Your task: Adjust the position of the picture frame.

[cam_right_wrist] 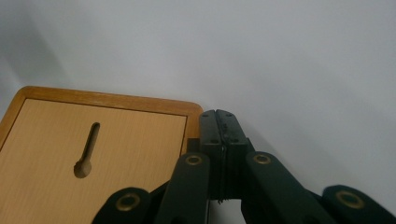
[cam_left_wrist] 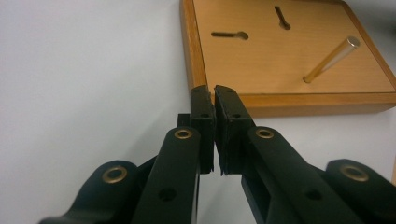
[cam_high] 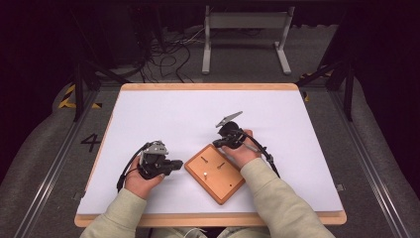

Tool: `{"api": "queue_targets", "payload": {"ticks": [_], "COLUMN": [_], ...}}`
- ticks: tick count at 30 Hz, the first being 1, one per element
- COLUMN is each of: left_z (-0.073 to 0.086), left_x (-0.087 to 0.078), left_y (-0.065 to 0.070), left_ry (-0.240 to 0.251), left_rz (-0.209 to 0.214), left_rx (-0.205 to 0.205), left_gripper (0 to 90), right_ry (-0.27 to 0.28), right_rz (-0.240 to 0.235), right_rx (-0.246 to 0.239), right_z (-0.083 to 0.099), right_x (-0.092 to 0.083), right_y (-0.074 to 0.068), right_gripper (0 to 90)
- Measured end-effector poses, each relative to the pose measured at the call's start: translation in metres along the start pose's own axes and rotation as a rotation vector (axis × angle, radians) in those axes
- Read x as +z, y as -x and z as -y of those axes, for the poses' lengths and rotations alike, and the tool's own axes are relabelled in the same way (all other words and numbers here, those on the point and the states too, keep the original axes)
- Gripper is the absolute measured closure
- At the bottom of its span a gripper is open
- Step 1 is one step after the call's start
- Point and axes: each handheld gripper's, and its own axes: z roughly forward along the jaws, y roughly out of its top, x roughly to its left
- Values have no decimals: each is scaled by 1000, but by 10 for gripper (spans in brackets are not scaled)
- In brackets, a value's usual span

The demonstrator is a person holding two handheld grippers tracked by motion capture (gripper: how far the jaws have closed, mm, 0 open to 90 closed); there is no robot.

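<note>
wooden board (cam_high: 215, 173) sits near the front middle of the white bench (cam_high: 163, 111), turned cornerwise to me, flat. it carries two keyhole slots (cam_left_wrist: 229, 35) and one brass peg (cam_left_wrist: 331, 59) standing in its hole, leaning a touch as the left gripper view shows it. left gripper (cam_high: 174, 166) lies low just beside the board's left edge, jaws nearly together with only a thin slit between, nothing in them. right gripper (cam_high: 221, 143) rests at the board's far right edge, jaws pressed together, empty. my read: the peg is the thing to work, and neither tool is on it yet. to do this well i would part the left jaws before closing in, approach the peg from the side, grip mid-shaft, and use the right gripper to pin the board's edge so it cannot skate on the smooth bench.
</note>
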Motion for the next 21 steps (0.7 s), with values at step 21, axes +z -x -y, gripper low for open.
{"api": "queue_targets", "payload": {"ticks": [21], "left_z": [4], "left_x": [-7], "left_y": [-14], "left_ry": [37], "left_rz": [-50], "left_rx": [-27], "left_gripper": [796], "right_ry": [92], "right_rz": [-98], "right_rx": [-85], "right_z": [15], "right_x": [-58], "right_y": [-43], "right_gripper": [900]}}
